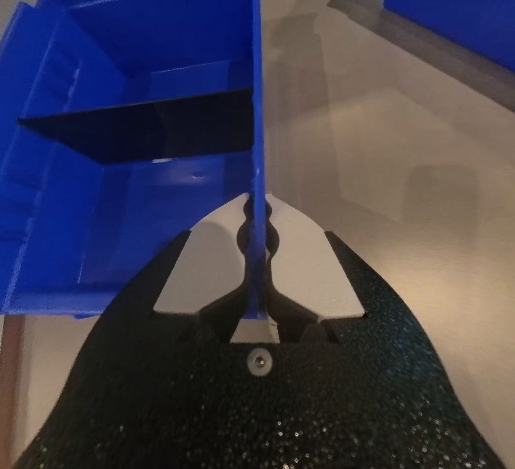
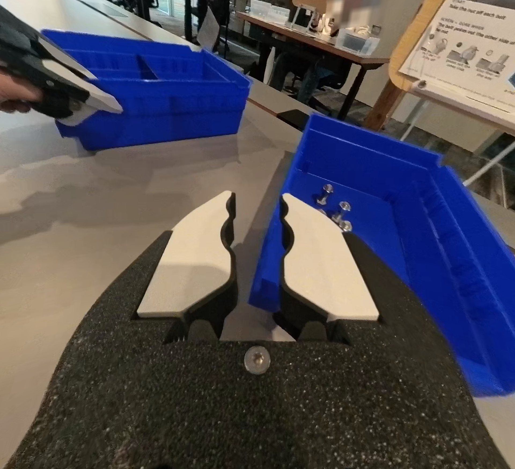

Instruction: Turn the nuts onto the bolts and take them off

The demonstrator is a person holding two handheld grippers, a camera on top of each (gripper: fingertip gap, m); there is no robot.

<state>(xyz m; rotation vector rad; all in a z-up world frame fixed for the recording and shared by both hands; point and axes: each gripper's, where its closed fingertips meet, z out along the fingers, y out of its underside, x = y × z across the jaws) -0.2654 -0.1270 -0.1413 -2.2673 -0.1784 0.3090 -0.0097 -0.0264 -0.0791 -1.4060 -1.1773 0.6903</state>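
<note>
Two grippers work two bins: left gripper is clamped on the divided bin's side wall, probably to reposition it; right gripper gapes, holding nothing, astride the near wall of the second bin, where bolts lie inside.

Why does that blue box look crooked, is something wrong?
The divided blue plastic bin sits tilted, one end raised off the pale grey table. The left hand-held gripper is shut on its side wall, so it seems to be lifting it. The bolts stay inside the other blue plastic bin.
</note>
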